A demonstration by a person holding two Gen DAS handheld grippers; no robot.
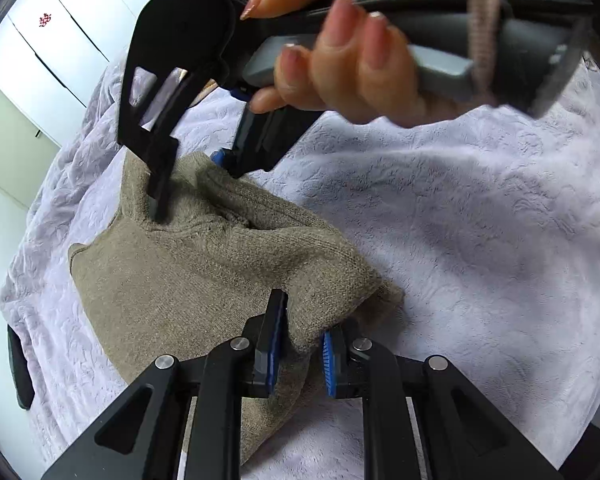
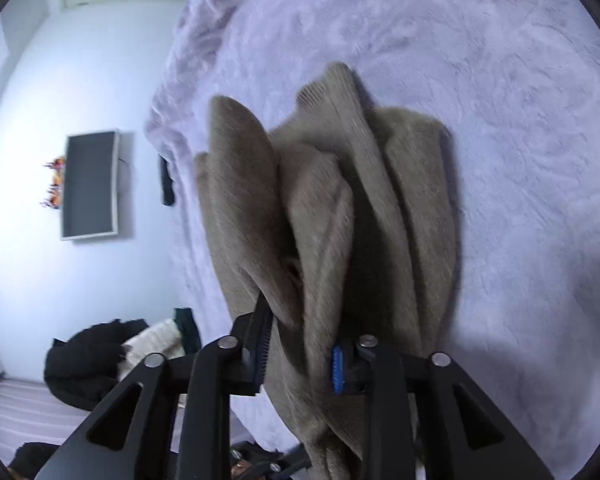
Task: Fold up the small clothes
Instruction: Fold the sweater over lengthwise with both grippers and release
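A small taupe knit garment [image 1: 188,280] lies on the lilac fleece blanket [image 1: 480,240]. My left gripper [image 1: 300,344] is shut on its near edge, with cloth pinched between the blue pads. My right gripper [image 1: 192,184], held by a hand, is at the garment's far end with its fingers closed on the fabric. In the right wrist view the garment [image 2: 340,208] hangs in bunched folds from my right gripper [image 2: 298,356], lifted above the blanket [image 2: 520,160].
White wardrobe doors [image 1: 52,40] stand beyond the bed at the upper left. In the right wrist view a wall with a dark framed screen [image 2: 90,184] is at the left, and a pile of dark and white clothes [image 2: 112,356] lies lower left.
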